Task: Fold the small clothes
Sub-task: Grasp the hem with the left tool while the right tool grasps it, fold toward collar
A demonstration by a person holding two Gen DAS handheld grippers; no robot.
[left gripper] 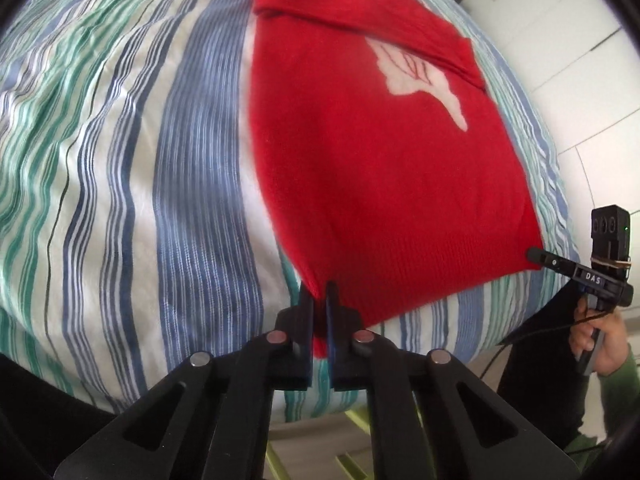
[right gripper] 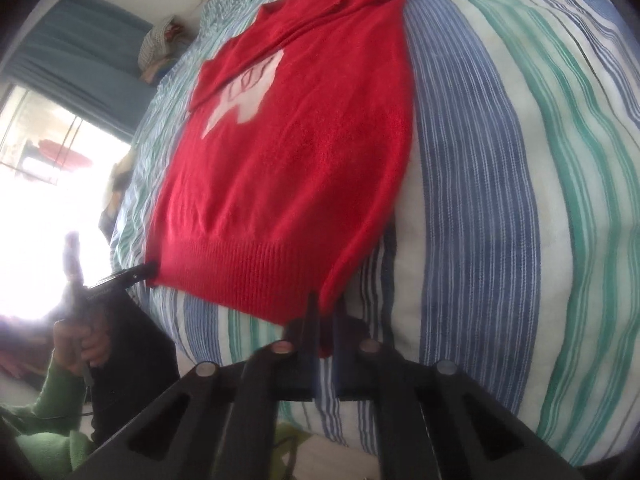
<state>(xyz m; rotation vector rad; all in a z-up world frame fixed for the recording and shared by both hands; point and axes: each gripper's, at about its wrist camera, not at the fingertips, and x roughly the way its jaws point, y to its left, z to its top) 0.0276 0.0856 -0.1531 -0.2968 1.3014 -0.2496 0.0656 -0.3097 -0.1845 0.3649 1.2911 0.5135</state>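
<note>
- Across the whole scene spreads a bed (left gripper: 120,160), its cover a soft, puffy quilt with wavy stripes of blue, green and white, lightly wrinkled.
- On the bed, toward its near edge, lies the red sweater (left gripper: 380,180), a fine knit with a ribbed hem band along the near side; its sleeves are folded across the chest at the far end.
- A white shape with thin red lines (left gripper: 416,76) is knitted into the chest, partly covered by a folded sleeve.
- At the near left corner of the hem, the left tool (left gripper: 319,292) is closed, its two flat dark fingers pinching the ribbed edge, which hangs between them.
- At the near right corner, the right tool (right gripper: 324,308) is likewise clamped tight on the hem; the red knit bunches between its fingers.
- Seen from the left wrist, the right tool reaches the corner from the right side, held by a hand (left gripper: 600,344) in a green sleeve.
- Past the bed's left side are a bright window and a blue curtain (right gripper: 80,40).
</note>
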